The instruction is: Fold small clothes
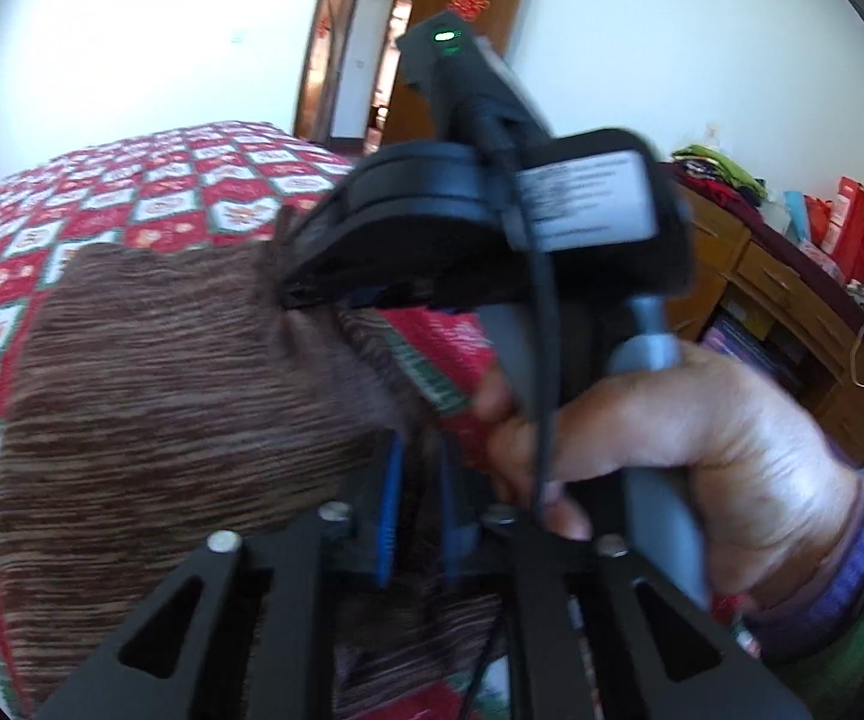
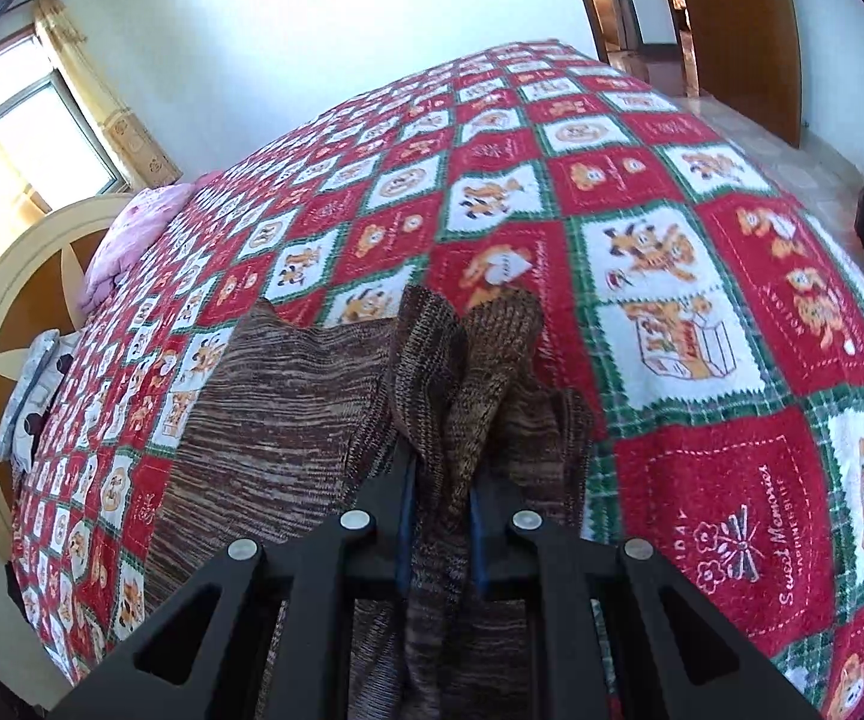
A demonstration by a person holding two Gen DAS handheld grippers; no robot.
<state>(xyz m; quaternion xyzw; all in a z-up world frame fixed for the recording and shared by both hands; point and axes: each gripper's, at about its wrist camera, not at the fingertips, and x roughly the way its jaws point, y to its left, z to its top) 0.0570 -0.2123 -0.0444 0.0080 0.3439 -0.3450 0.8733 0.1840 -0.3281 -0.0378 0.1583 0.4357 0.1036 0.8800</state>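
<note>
Right hand-held gripper (image 2: 439,516) pinched on bunched brown knit garment (image 2: 288,420), frame centre, over bed (image 2: 702,276). Left hand-held gripper (image 1: 420,516) nearly closed, apparently on same knit. I judge fabric soft, light, stretchy; grip edges.

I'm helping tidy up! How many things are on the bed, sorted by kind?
Brown knitted garment: 1
Red patchwork bedspread: 1
Pink pillow or bedding at the headboard end: 1
Grey-and-white patterned pillow or bedding: 1
Total: 4
</note>
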